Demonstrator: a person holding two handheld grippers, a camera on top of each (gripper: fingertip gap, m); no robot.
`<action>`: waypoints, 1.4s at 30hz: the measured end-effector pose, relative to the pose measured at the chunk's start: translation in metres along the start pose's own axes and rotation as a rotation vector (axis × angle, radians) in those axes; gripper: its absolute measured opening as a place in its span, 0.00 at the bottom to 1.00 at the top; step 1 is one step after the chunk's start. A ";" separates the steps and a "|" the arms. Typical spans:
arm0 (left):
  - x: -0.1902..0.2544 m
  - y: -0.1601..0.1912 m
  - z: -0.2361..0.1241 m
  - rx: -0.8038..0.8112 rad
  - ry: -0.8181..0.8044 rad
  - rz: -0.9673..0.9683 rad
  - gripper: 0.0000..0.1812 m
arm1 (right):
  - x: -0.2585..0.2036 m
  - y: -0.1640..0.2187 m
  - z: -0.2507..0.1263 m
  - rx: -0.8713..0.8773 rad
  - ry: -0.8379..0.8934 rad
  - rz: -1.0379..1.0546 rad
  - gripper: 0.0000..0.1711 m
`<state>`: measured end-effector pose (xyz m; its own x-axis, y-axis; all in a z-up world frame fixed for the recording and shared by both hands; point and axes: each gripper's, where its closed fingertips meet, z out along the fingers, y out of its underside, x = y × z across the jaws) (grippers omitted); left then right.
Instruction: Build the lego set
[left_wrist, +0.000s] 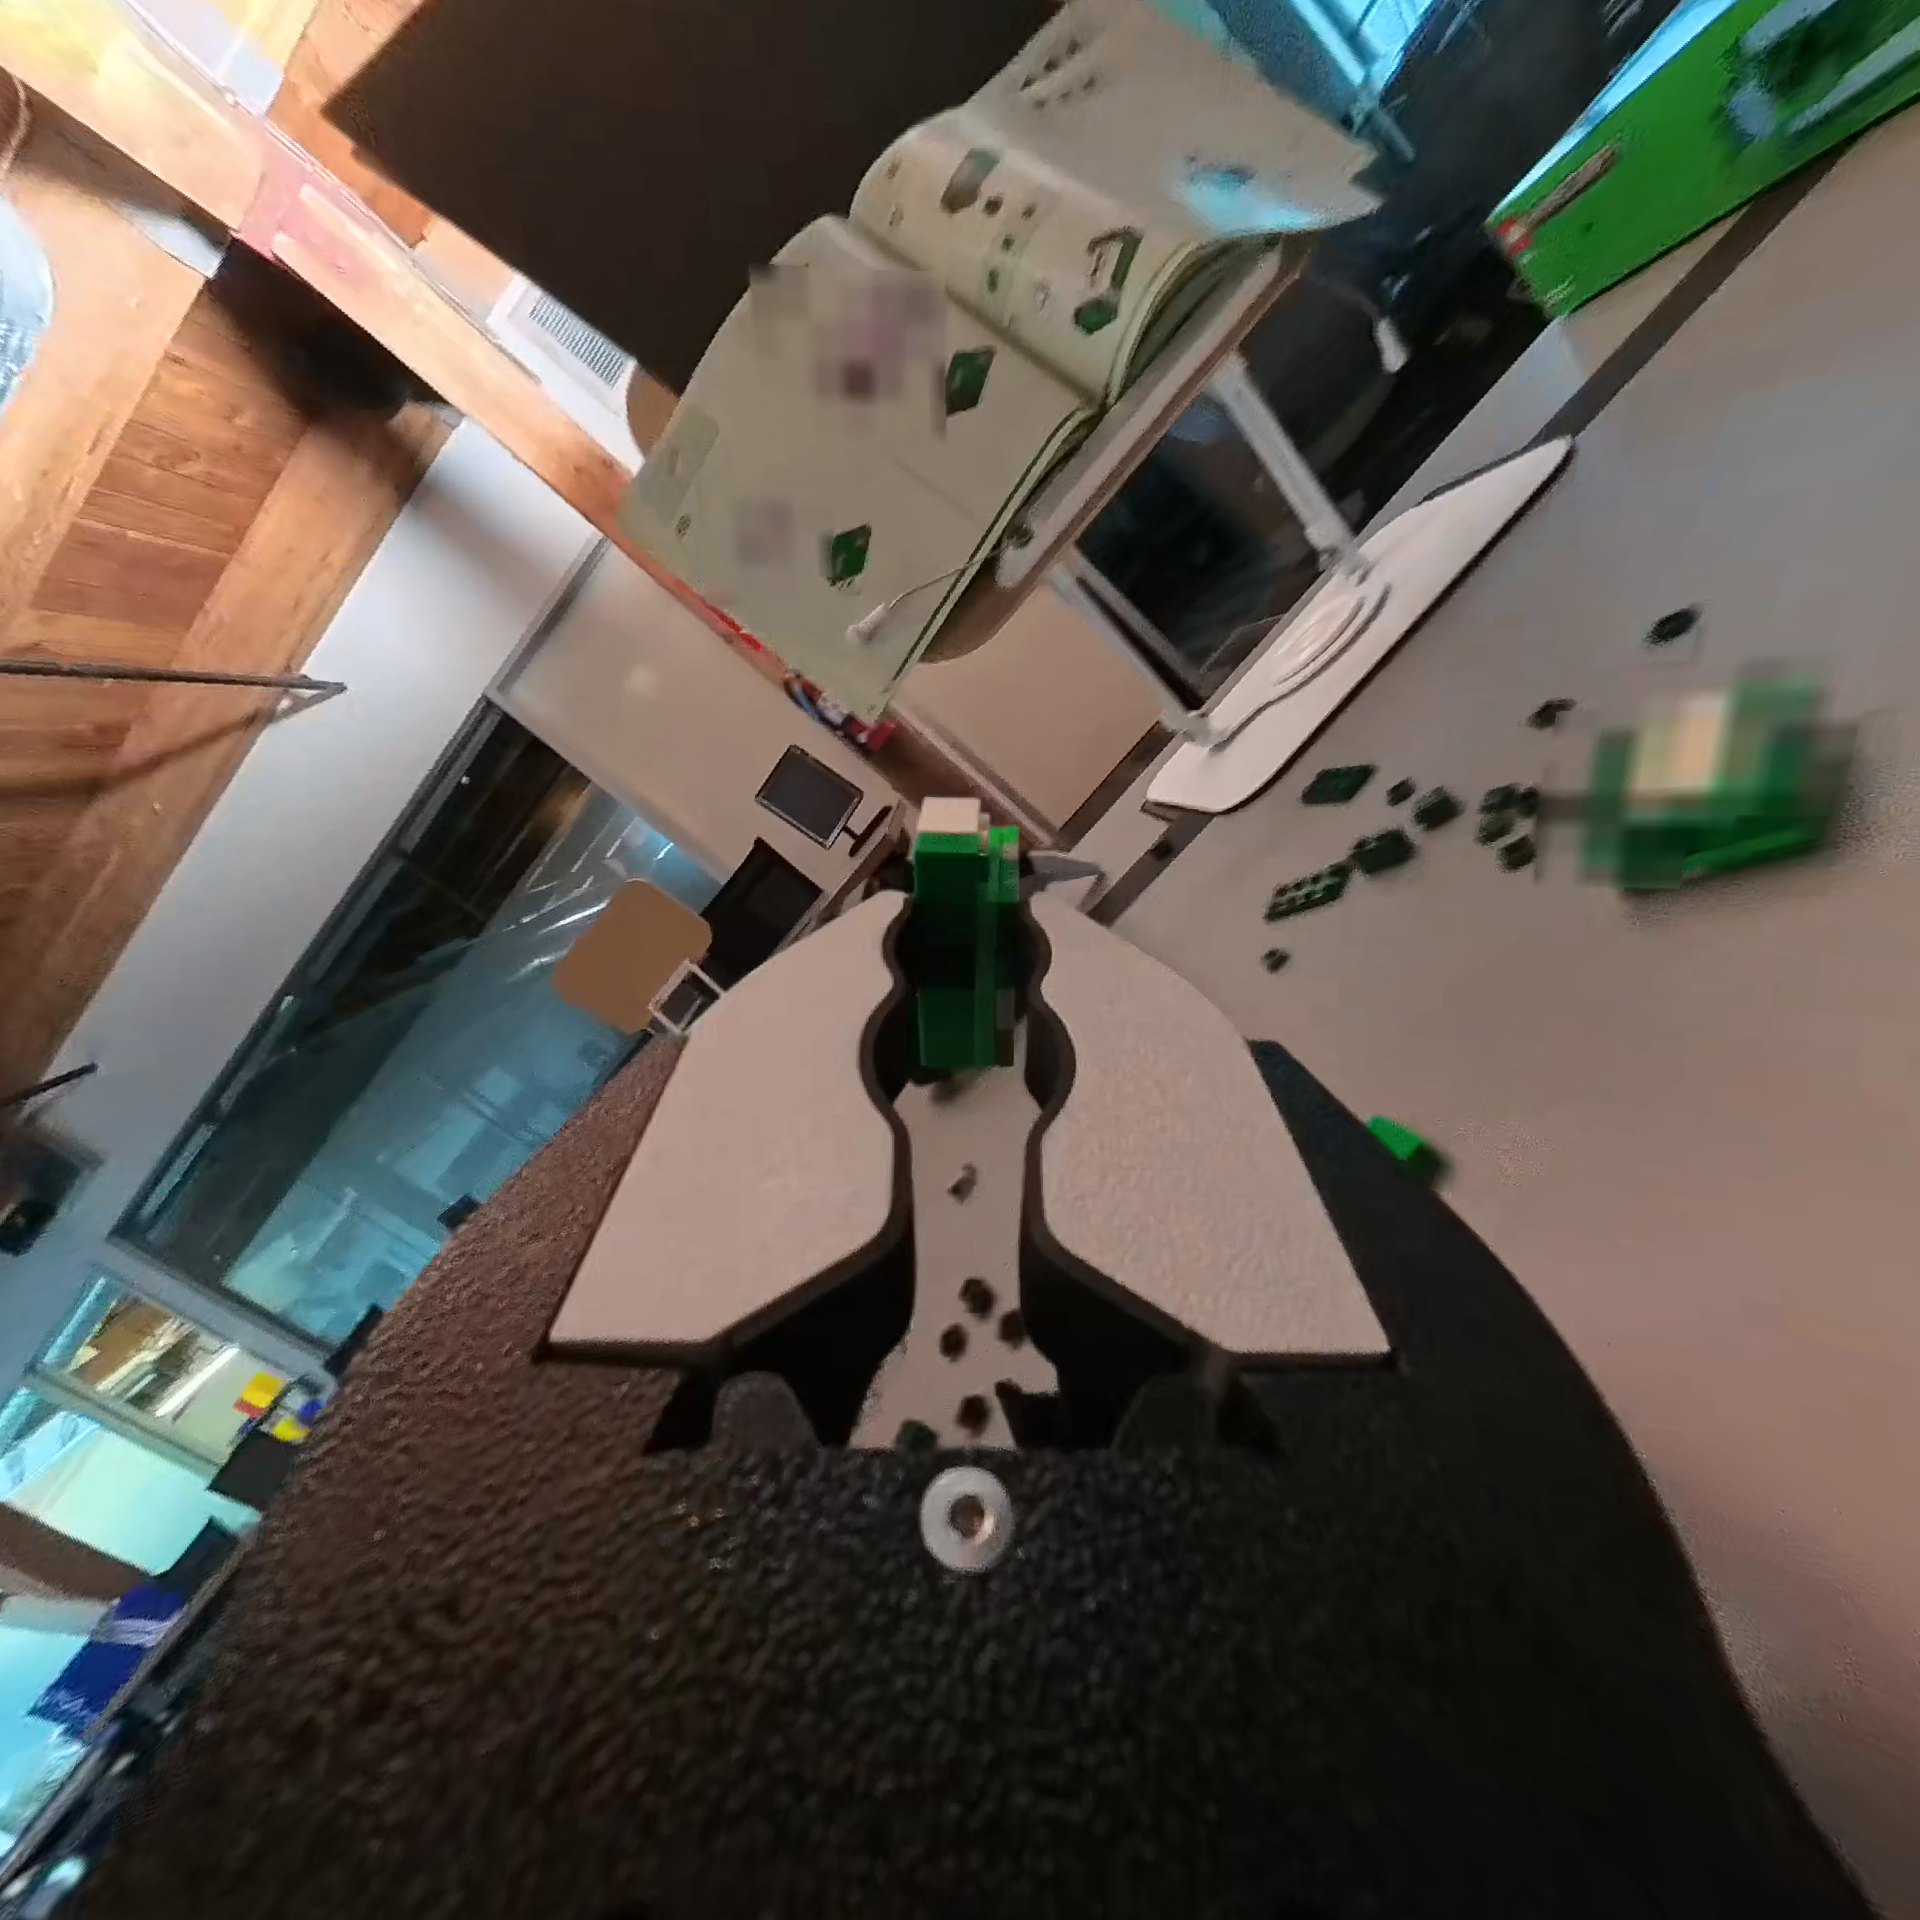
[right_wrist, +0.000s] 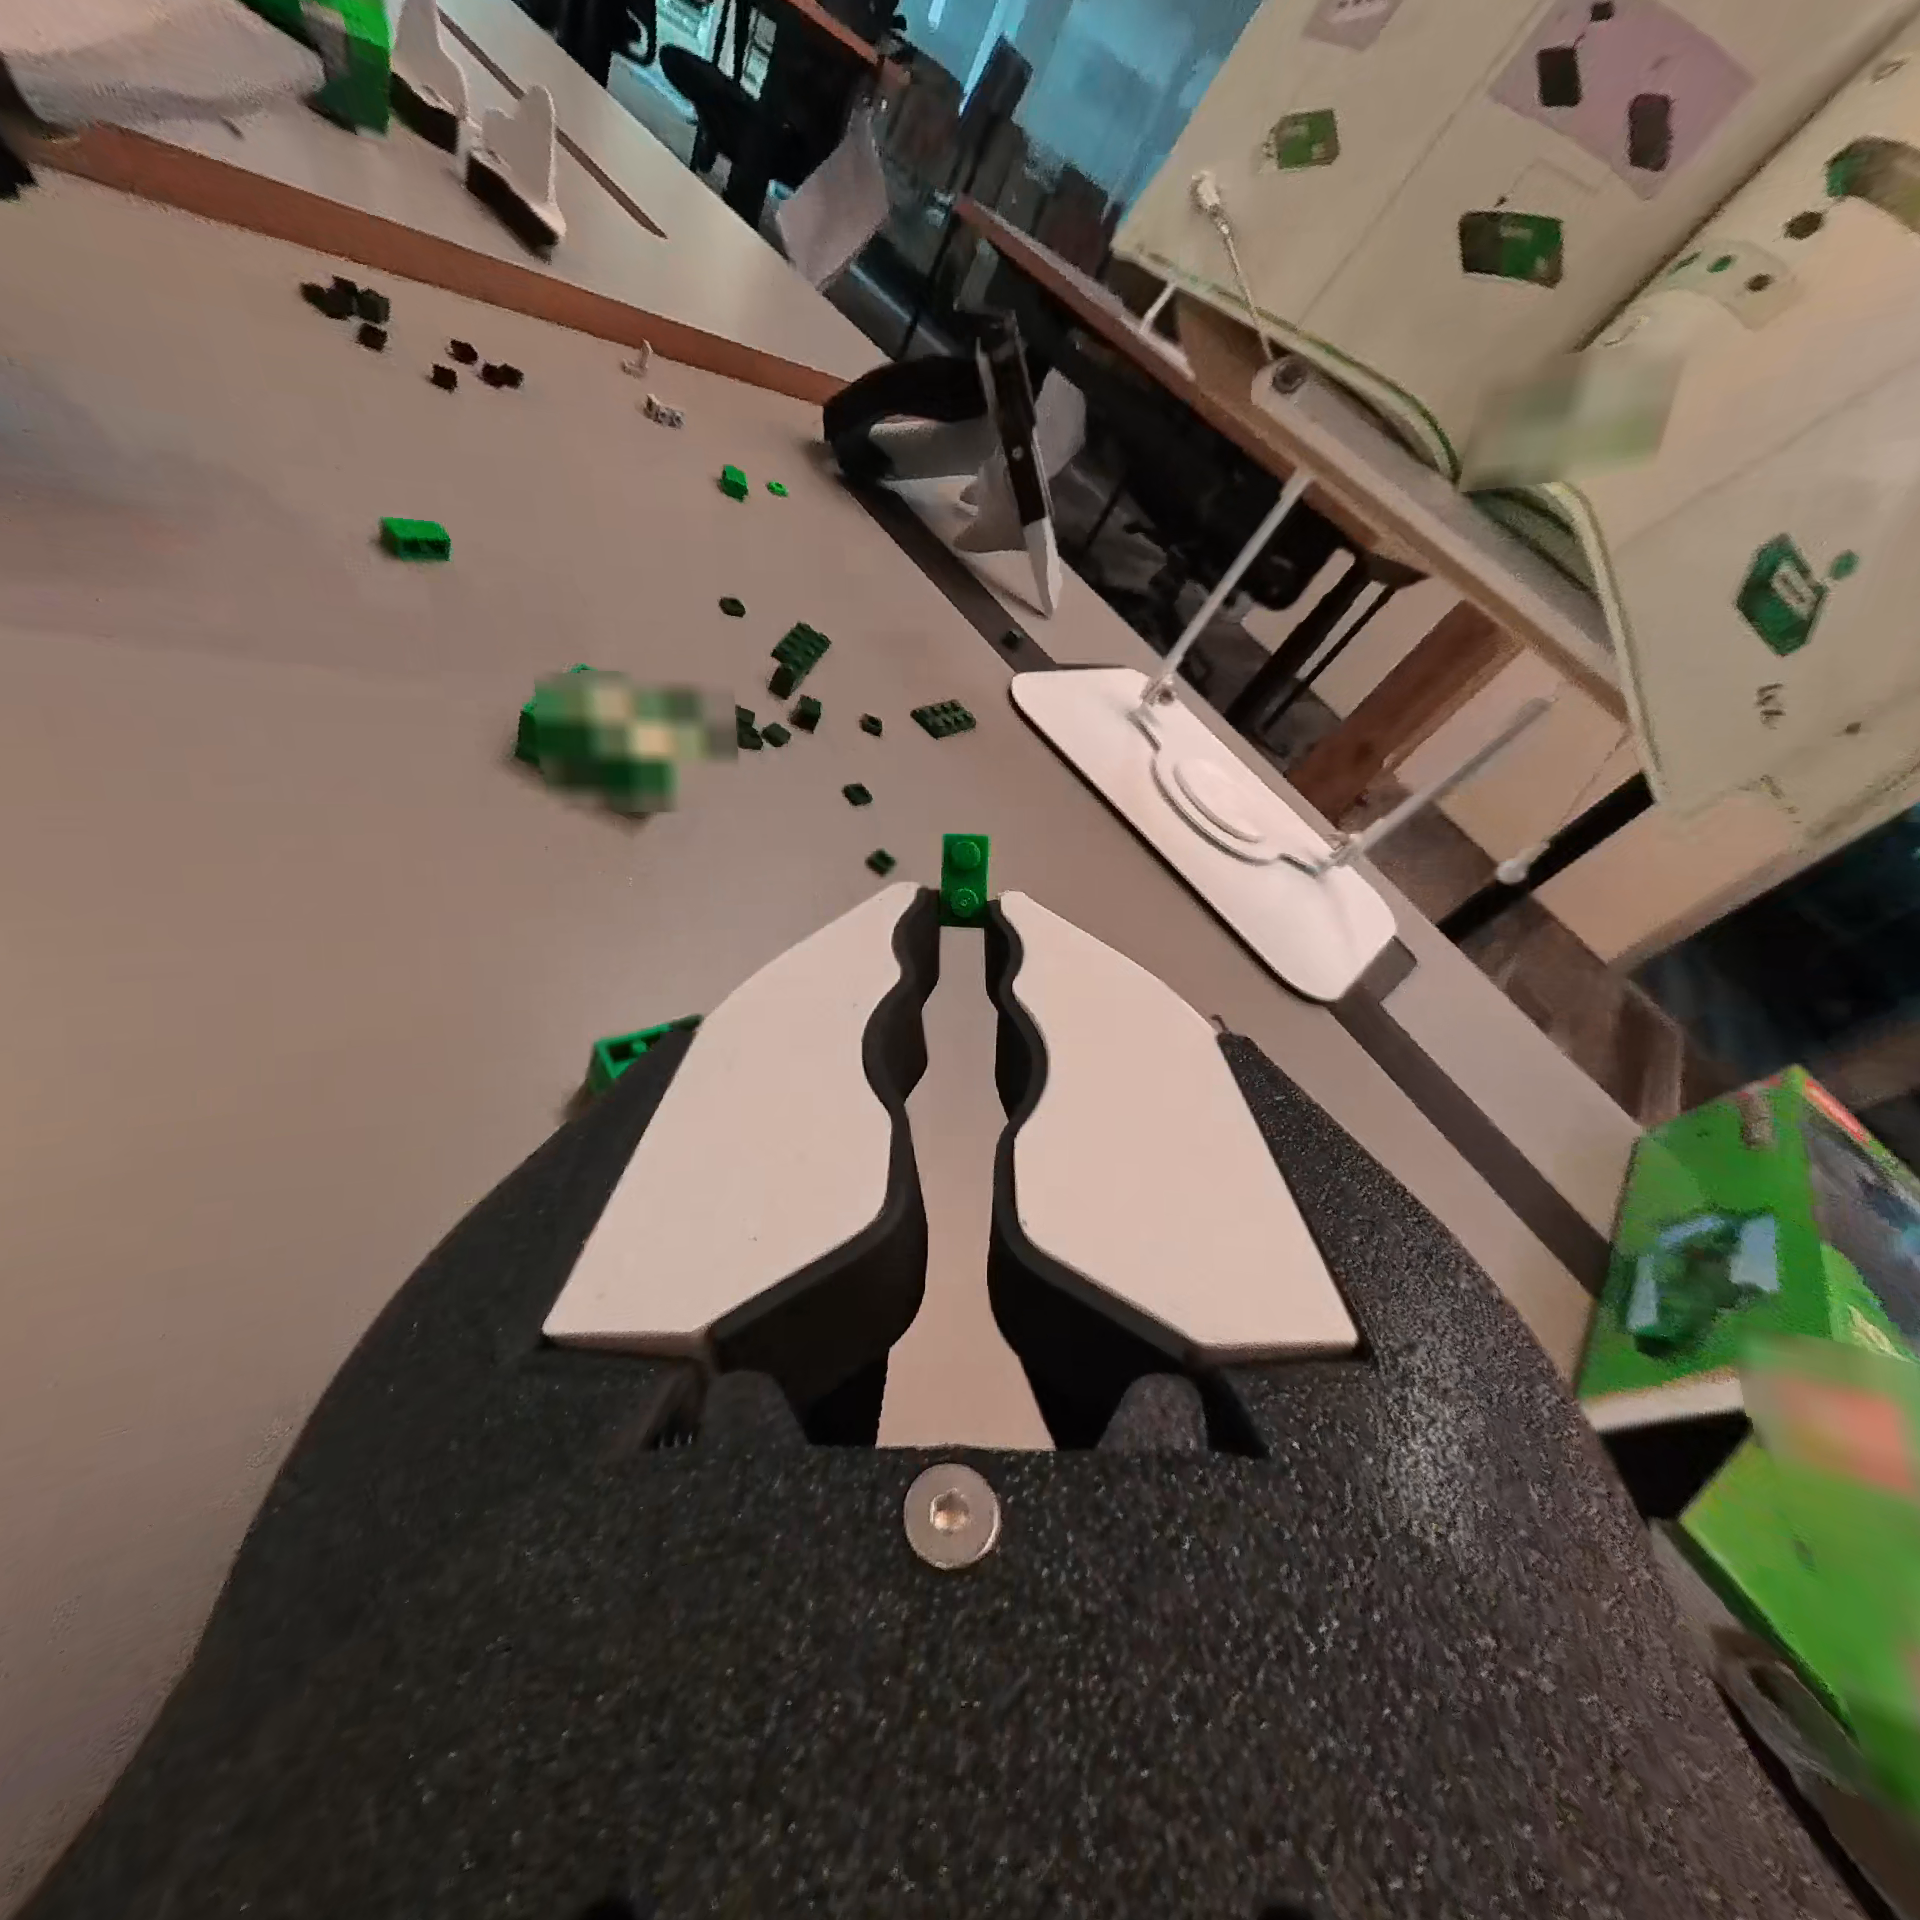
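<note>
My left gripper is shut on a small stack of green bricks with a white brick on top, held above the table and tilted. My right gripper is shut on a small green two-stud plate, held at the fingertips above the grey table. A partly built green and white lego model lies on the table under a mosaic patch, and it also shows in the left wrist view. Several loose dark green and black pieces lie around it.
An open instruction booklet rests on a white stand with a flat base at the table's far edge. A green lego box sits at the right. Bright green bricks lie further left. The table edge runs near the stand. One gripper's finger ends stand about 25 centimetres off the other's.
</note>
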<state>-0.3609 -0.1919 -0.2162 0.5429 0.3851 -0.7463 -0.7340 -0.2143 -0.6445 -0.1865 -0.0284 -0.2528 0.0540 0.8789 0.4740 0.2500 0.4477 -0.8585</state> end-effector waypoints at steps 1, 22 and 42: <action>0.009 -0.008 -0.002 0.010 0.021 -0.033 0.09 | 0.002 0.001 -0.005 0.014 0.015 0.000 0.05; 0.090 -0.028 0.004 -0.087 0.155 0.378 0.09 | -0.009 -0.002 -0.045 0.235 -0.168 0.146 0.05; 0.178 -0.133 -0.018 0.369 0.466 0.273 0.09 | -0.084 0.011 -0.044 0.059 -0.501 -0.108 0.05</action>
<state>-0.1591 -0.1114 -0.2662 0.3763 -0.0869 -0.9224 -0.9173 0.1049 -0.3841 -0.1459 -0.1042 -0.2936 -0.4425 0.7917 0.4212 0.1731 0.5362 -0.8261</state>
